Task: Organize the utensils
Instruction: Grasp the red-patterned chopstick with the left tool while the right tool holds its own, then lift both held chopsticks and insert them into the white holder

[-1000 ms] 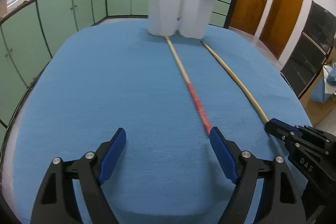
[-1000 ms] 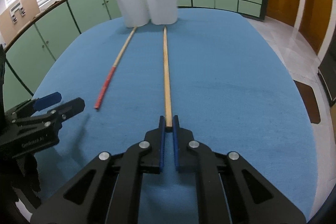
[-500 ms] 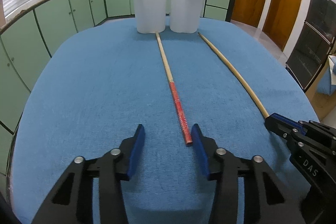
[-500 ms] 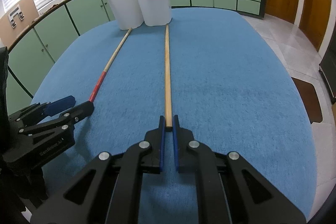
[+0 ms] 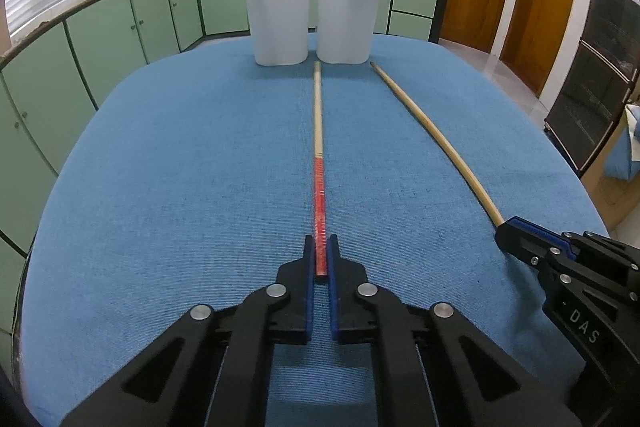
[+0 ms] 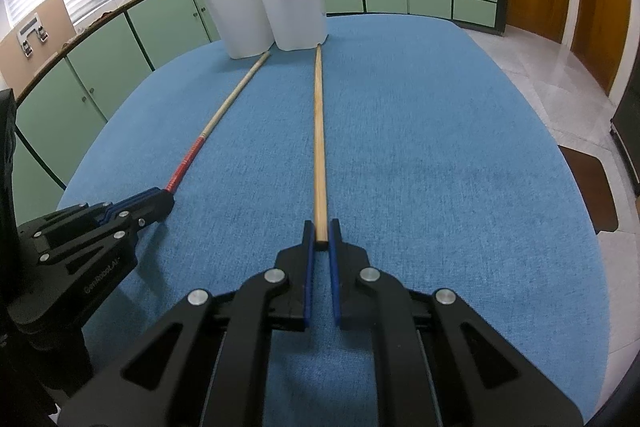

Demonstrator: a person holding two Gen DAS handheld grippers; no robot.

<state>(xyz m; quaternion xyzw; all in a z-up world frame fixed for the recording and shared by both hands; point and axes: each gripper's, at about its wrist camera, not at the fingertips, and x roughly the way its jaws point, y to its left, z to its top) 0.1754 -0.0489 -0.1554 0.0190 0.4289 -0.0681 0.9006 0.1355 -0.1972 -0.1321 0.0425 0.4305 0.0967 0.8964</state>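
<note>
1. Looking along my left gripper [image 5: 320, 254], I see its blue pads clamped on the red end of the red-handled chopstick [image 5: 318, 163]; the jaws have just been closing onto it.
2. That chopstick lies flat on the blue tablecloth [image 5: 160, 187], its pale tip reaching just short of the white utensil holder [image 5: 312, 15] at the far edge.
3. The holder has two joined cups, each with chopsticks standing tilted in it; a dark ladle bowl shows in the right cup.
4. To the right, the plain wooden chopstick [image 6: 319, 131] lies on the cloth beside the red one, apart from it, its far tip close to the holder's base.
5. My right gripper [image 6: 321, 235] is pinched tight on the near end of that plain chopstick, low over the cloth.
6. Green cabinets [image 5: 120, 23] line the wall behind the table.
</note>
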